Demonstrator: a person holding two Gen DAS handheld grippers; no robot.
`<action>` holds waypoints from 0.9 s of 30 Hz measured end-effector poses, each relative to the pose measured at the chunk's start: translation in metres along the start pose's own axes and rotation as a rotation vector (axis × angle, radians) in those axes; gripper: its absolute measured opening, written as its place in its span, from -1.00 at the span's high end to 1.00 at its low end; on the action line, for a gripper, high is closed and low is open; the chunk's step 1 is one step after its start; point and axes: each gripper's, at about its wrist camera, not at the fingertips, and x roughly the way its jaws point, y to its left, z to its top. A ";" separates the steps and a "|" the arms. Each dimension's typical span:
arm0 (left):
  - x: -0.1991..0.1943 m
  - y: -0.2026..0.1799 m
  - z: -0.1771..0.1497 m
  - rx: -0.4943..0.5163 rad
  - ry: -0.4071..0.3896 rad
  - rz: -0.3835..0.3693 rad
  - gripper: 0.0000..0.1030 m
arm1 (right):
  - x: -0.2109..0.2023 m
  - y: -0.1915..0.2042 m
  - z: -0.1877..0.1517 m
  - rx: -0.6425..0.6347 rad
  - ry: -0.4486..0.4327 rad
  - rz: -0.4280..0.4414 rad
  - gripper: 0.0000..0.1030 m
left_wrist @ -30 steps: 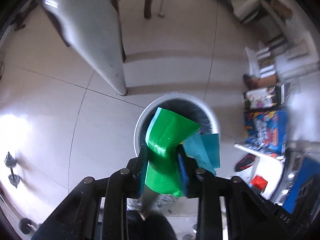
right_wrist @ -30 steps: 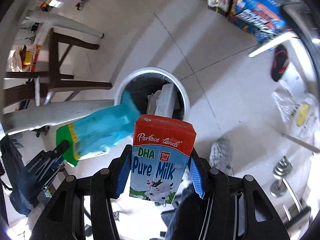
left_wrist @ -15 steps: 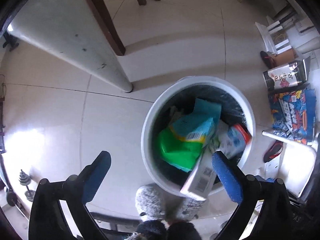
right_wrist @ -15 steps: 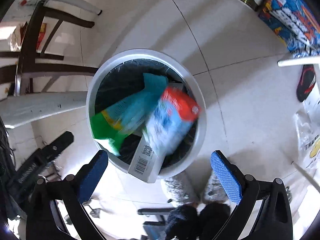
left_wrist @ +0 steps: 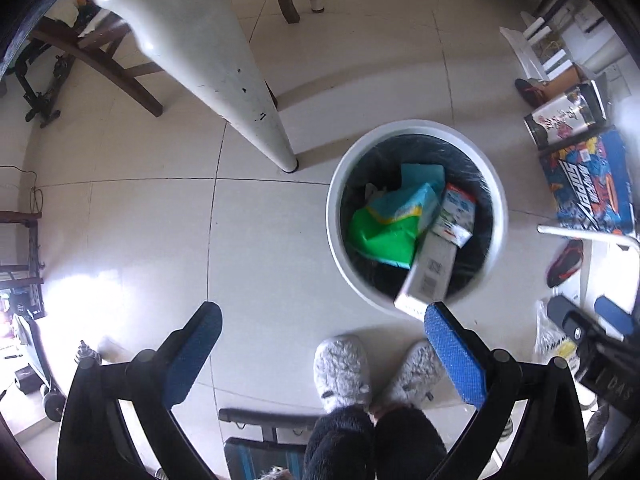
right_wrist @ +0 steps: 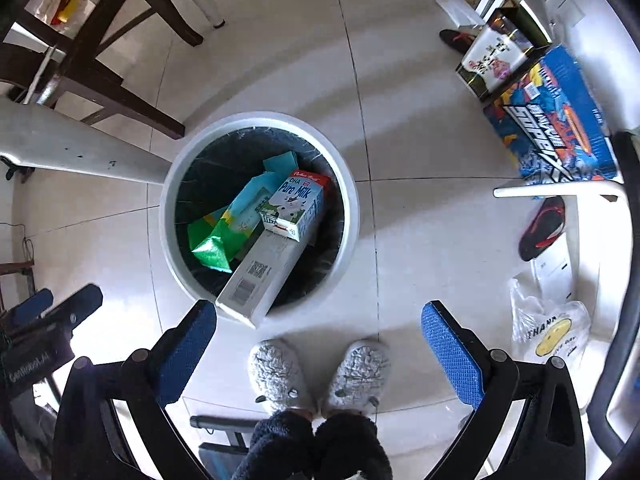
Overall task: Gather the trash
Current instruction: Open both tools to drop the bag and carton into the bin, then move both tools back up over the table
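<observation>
Trash fills the round white bin (right_wrist: 352,216) on the tiled floor: a milk carton (right_wrist: 294,204) lies on top, touching a green and blue wrapper (right_wrist: 224,232), and a long grey box (right_wrist: 260,276) leans out over the near rim. Both grippers point down at the floor, the left gripper (left_wrist: 320,352) with its jaws spread wide and nothing between them, the right gripper (right_wrist: 320,344) just the same. Grey fuzzy slippers (right_wrist: 316,372) stand just beside the bin, and a white table leg (left_wrist: 224,64) stands near it.
</observation>
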 end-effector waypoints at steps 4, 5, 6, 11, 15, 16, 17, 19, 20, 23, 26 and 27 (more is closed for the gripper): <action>-0.033 -0.004 -0.015 0.019 -0.002 -0.011 -1.00 | -0.034 0.002 -0.010 -0.005 -0.037 -0.020 -1.00; -0.042 -0.005 -0.018 0.023 -0.005 -0.011 -1.00 | -0.047 0.001 -0.013 -0.008 -0.049 -0.023 -1.00; -0.048 -0.005 -0.021 0.023 -0.006 -0.013 -1.00 | -0.057 0.001 -0.015 -0.011 -0.056 -0.026 -1.00; -0.101 -0.002 -0.035 0.012 -0.021 -0.027 -1.00 | -0.118 -0.001 -0.032 -0.021 -0.086 -0.022 -1.00; -0.148 0.002 -0.044 0.011 -0.047 -0.026 -1.00 | -0.168 -0.002 -0.046 -0.025 -0.100 -0.015 -1.00; -0.158 0.003 -0.046 0.011 -0.053 -0.024 -1.00 | -0.179 -0.001 -0.049 -0.026 -0.105 -0.017 -1.00; -0.167 0.005 -0.048 0.011 -0.059 -0.022 -1.00 | -0.193 -0.001 -0.053 -0.027 -0.109 -0.015 -1.00; -0.195 0.006 -0.052 0.014 -0.075 -0.026 -1.00 | -0.221 -0.001 -0.059 -0.025 -0.118 -0.005 -1.00; -0.207 0.007 -0.055 0.011 -0.081 -0.028 -1.00 | -0.239 0.001 -0.062 -0.025 -0.123 0.000 -1.00; -0.238 0.009 -0.060 0.013 -0.101 -0.037 -1.00 | -0.283 0.003 -0.070 -0.025 -0.140 0.018 -1.00; -0.278 0.009 -0.067 0.022 -0.135 -0.051 -1.00 | -0.326 0.005 -0.078 -0.024 -0.157 0.031 -1.00; -0.286 0.008 -0.067 0.026 -0.142 -0.052 -1.00 | -0.338 0.006 -0.080 -0.024 -0.159 0.034 -1.00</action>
